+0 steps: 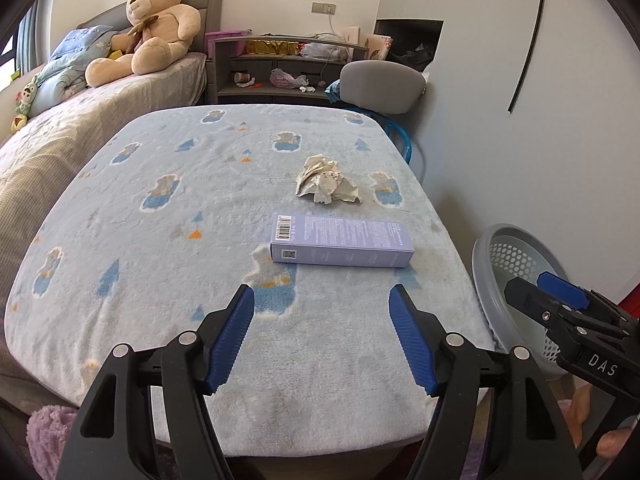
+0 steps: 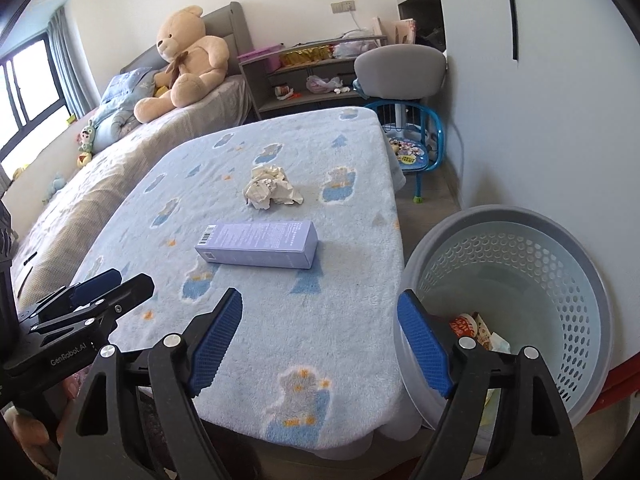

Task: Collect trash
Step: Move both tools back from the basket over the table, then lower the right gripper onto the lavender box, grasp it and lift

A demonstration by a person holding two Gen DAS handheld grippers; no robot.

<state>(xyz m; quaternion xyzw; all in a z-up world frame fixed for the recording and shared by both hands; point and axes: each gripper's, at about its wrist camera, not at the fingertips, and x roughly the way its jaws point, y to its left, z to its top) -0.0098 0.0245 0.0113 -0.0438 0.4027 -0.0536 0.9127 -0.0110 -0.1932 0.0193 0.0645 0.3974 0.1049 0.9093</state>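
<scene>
A lilac cardboard box (image 1: pixel 342 242) lies flat on the blue blanket-covered table (image 1: pixel 160 240); it also shows in the right wrist view (image 2: pixel 258 245). A crumpled paper wad (image 1: pixel 326 180) lies just beyond it, also seen from the right (image 2: pixel 270 187). My left gripper (image 1: pixel 322 300) is open and empty, above the table's near edge, short of the box. My right gripper (image 2: pixel 320 306) is open and empty, over the table's right front corner beside the grey waste basket (image 2: pixel 568 248). The basket holds some wrappers (image 2: pixel 476 330).
A bed with a large teddy bear (image 1: pixel 154 24) lies left of the table. A grey shelf unit (image 1: pixel 280 68), a grey chair (image 1: pixel 382 84) and a small blue child's chair (image 2: pixel 416 152) stand behind. The white wall is at right. The basket's rim (image 1: pixel 486 280) sits right of the table.
</scene>
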